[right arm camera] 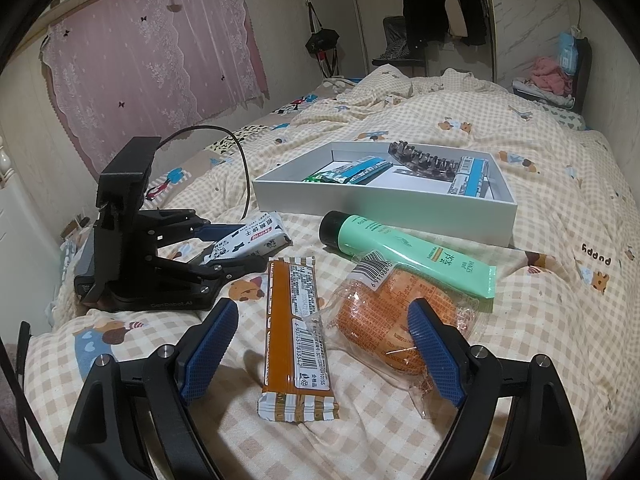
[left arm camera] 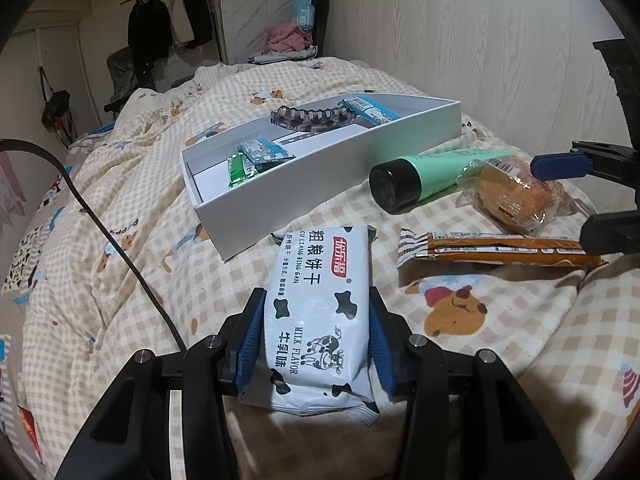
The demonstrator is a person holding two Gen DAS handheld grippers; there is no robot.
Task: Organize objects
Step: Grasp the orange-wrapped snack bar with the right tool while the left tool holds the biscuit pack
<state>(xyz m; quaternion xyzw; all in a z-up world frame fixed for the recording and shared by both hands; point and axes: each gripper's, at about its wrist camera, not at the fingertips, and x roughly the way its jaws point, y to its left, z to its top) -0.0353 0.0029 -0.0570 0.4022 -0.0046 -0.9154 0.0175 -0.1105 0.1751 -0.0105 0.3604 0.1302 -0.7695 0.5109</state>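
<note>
My left gripper (left arm camera: pixel 316 334) is shut on a white milk-flavour biscuit pack (left arm camera: pixel 320 312) with cow spots, low over the bed; both show in the right wrist view, the left gripper (right arm camera: pixel 224 248) and the pack (right arm camera: pixel 248 240). My right gripper (right arm camera: pixel 320 344) is open, its fingers either side of an orange bar wrapper (right arm camera: pixel 298 336) and against a bagged orange cake (right arm camera: pixel 384 320). A green tube (right arm camera: pixel 404 254) lies behind them. The white box (right arm camera: pixel 384 204) holds several small snack packs and a dark hair claw (right arm camera: pixel 424 162).
All lies on a checked bear-print quilt (right arm camera: pixel 520 320). A black cable (left arm camera: pixel 108 236) crosses the bed at left. A clothes rack (right arm camera: pixel 440 4) and a chair with clothes (right arm camera: pixel 556 76) stand at the far end. A pink curtain (right arm camera: pixel 152 56) hangs at left.
</note>
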